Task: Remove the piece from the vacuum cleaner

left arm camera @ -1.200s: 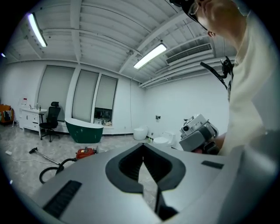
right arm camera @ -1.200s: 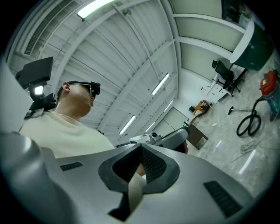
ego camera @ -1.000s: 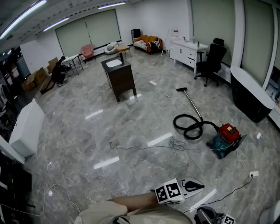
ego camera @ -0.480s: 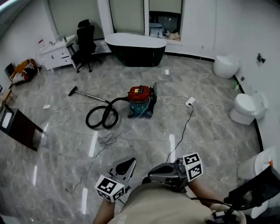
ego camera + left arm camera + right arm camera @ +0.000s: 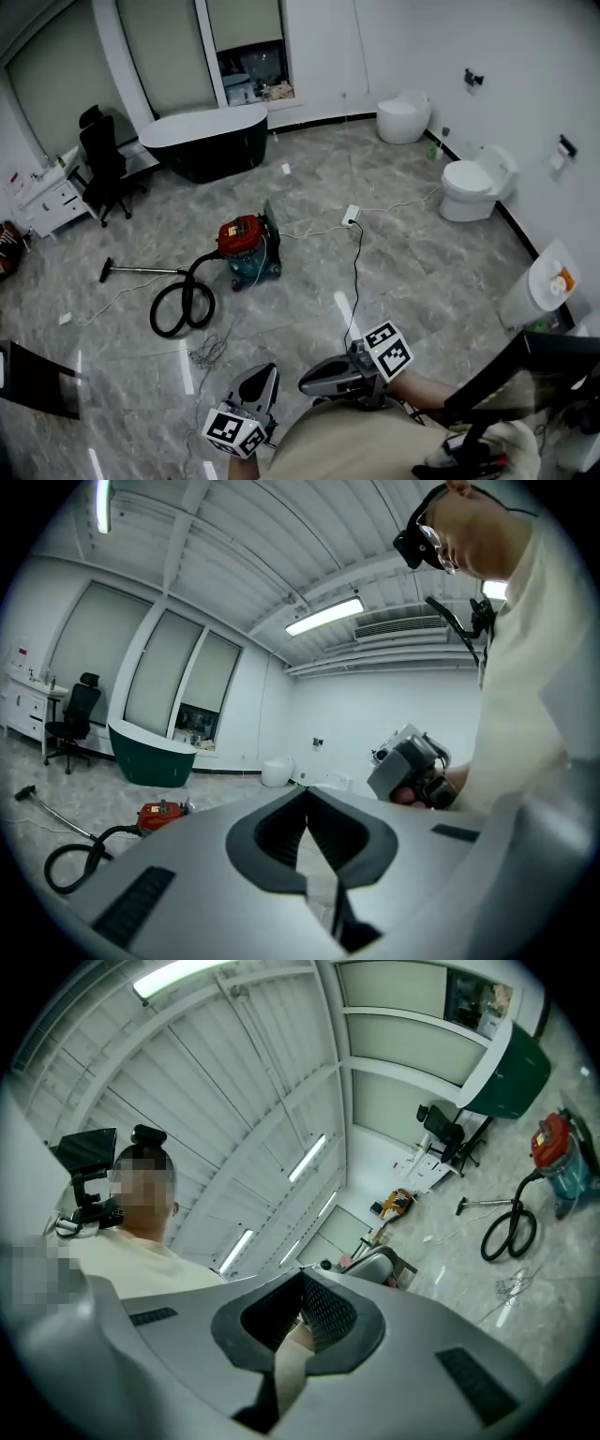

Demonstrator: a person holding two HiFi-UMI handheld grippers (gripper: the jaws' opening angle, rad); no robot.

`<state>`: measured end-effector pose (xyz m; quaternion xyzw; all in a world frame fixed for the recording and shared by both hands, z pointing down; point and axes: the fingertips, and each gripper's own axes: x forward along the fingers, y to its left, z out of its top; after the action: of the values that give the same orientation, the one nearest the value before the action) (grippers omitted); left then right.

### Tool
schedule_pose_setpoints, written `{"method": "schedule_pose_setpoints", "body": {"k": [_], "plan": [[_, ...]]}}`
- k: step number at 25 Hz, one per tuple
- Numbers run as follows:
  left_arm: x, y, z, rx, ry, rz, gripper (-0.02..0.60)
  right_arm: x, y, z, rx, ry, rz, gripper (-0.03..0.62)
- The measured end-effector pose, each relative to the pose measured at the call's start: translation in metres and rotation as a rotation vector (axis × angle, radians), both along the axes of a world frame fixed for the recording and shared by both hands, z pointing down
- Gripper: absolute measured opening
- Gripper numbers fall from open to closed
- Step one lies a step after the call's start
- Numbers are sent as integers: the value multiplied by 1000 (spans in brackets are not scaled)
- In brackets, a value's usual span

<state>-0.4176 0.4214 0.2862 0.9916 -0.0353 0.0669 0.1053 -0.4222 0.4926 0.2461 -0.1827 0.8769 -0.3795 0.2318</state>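
The head view is swinging round the room. A second ago the machine was lying far out toward the right of the floor, and now it is sitting left of centre, in front of the dark oval bathtub [image 5: 211, 155]. Farthest left, the thin metal wand with its black floor nozzle [image 5: 131, 270] is resting on the grey marble-look floor. It is running into the coiled black hose [image 5: 180, 307], which is joining the red canister vacuum cleaner on its teal base [image 5: 244, 248]. All the parts appear to be fitted together, so nothing is coming off yet.

Lower down, close to the person's body, the left gripper [image 5: 265, 375] is pointing toward the machine, its jaws pressed together at the tips with nothing between them. Just to its right, the right gripper [image 5: 309, 383], barely in view a second ago, is now showing fully. Its jaws are likewise closed and gripping nothing.

Both are hanging well apart from the vacuum. I judge the person is only now turning to face it, and the jaws will need opening before any piece can be gripped.
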Motion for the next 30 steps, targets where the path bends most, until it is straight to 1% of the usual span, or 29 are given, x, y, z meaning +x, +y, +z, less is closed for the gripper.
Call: {"method": "schedule_pose_setpoints", "body": {"k": [3, 6, 10, 12, 18, 21, 24, 27, 30], "plan": [[13, -1, 5, -9, -23, 26, 5, 16, -4, 3, -18, -29, 39, 3], [27, -7, 0, 9, -39, 21, 5, 34, -11, 2, -16, -73, 57, 3], [57, -15, -4, 15, -66, -16, 5, 63, -20, -3, 11, -80, 2, 3], [77, -20, -2, 18, -86, -24, 5, 82, -26, -4, 20, -85, -22, 3], [155, -29, -3, 40, -117, -24, 5, 164, -41, -2, 30, -150, -10, 3], [193, -26, -6, 39, -127, -27, 5, 198, -40, -3, 26, -158, -36, 3], [222, -22, -6, 34, -154, -16, 5, 224, -38, -9, 28, -167, -57, 3], [253, -19, -3, 63, -195, 16, 5, 255, -37, -12, 51, -186, -45, 3], [278, -23, -3, 84, -228, -8, 5, 287, -37, -9, 65, -207, -46, 3]]}}
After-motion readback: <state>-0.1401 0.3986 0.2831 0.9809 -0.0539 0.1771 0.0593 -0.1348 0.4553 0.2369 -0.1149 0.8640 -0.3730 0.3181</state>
